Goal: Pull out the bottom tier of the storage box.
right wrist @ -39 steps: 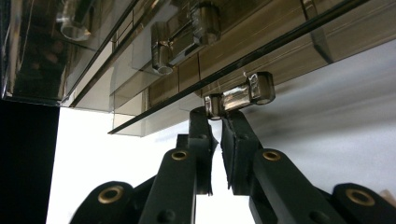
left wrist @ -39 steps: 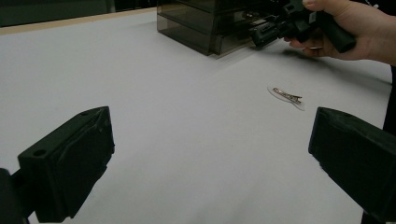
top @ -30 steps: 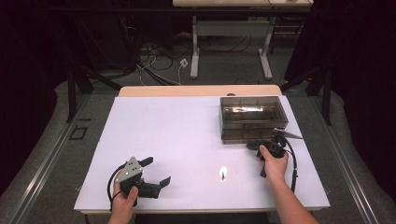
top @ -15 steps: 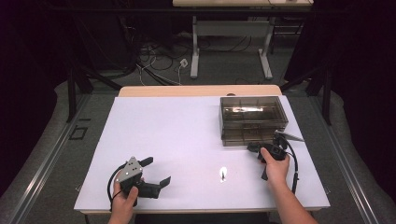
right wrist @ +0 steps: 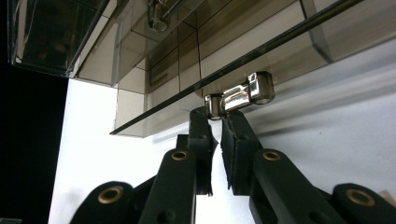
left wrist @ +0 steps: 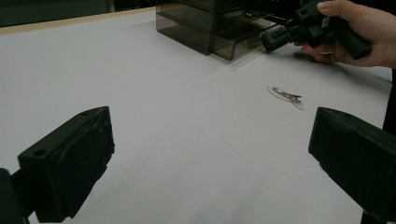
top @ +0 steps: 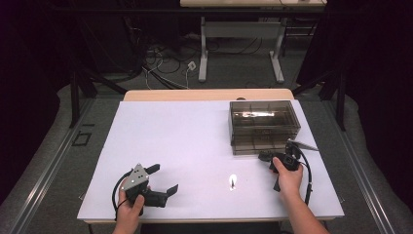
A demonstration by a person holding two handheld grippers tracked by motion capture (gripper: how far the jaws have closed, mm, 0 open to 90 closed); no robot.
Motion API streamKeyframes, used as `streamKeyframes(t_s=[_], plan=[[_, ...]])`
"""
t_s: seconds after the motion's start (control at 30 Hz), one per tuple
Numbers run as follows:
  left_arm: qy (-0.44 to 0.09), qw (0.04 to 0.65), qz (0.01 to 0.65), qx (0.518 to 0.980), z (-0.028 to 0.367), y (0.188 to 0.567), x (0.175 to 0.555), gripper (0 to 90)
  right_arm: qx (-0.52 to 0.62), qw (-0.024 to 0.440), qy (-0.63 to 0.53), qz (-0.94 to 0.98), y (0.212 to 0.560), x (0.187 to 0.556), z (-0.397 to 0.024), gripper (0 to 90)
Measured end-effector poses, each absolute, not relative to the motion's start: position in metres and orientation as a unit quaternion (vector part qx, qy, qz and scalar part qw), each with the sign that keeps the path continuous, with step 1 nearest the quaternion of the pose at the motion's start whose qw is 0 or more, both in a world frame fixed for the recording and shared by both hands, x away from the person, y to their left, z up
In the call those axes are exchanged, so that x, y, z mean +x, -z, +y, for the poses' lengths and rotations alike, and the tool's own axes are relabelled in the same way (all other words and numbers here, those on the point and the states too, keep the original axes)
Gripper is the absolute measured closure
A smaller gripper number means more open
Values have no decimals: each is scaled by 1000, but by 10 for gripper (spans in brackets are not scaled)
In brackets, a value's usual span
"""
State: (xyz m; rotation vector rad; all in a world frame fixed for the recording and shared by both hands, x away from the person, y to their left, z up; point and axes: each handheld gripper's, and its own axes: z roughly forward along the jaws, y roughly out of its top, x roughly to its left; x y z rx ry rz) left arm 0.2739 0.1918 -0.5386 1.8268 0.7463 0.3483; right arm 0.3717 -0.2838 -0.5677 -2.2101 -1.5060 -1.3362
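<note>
1. Drawer handle point(right wrist: 239, 95), chromed, on the front of the smoked-plastic drawer box point(top: 263, 124) at the table's point(top: 195, 141) far right.
2. Right gripper point(right wrist: 219, 116): jaws pressed together, tips pinching the handle.
3. Left gripper point(top: 163, 179): jaws spread, nothing between, near-left.
4. Hair clip point(left wrist: 286, 95) lies between them.

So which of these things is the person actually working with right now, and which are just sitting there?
In use:
- smoky drawer box
- its metal drawer handle, pinched by the right tongs

Lying about:
- small hair clip on the white table
- left tongs, open, resting near the table's front edge
- the desk frame and cables on the floor behind
</note>
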Motion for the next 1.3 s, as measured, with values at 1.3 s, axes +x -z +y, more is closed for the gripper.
streamKeyframes(t_s=[1.3], plan=[[-146,535,317,769,192,540,276,3,-720,63,437,-535,568,363,-284,724]])
